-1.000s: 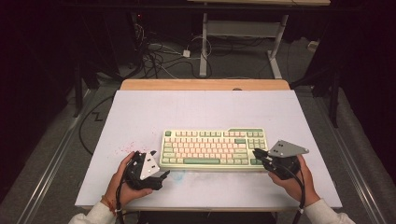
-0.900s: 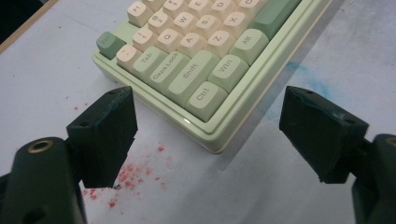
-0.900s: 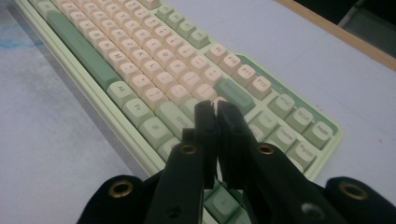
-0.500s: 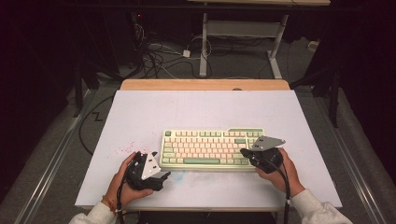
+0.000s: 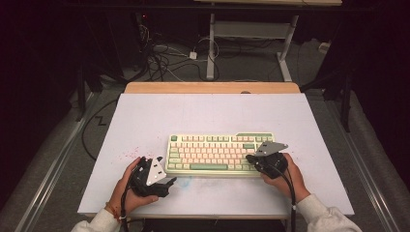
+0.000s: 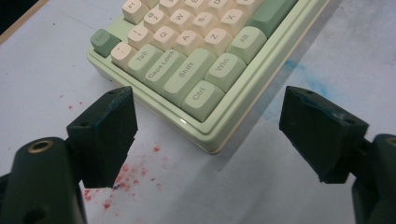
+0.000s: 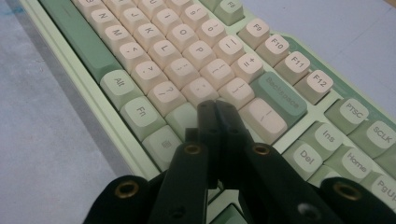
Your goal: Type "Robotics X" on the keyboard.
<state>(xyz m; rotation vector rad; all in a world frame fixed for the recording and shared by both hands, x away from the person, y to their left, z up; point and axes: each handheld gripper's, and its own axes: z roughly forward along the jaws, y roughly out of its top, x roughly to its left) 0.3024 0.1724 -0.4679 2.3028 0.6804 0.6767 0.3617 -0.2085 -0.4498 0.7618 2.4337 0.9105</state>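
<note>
Right tongs are clenched, tips over the keyboard's right-hand keys, perhaps touching one. Left tongs gape, released, at its near-left corner. Mid-tabletop, the keyboard looks rigid and light; grip its edges, since keycaps may pop.

Right gripper moved from keyboard's end onto keys
</note>
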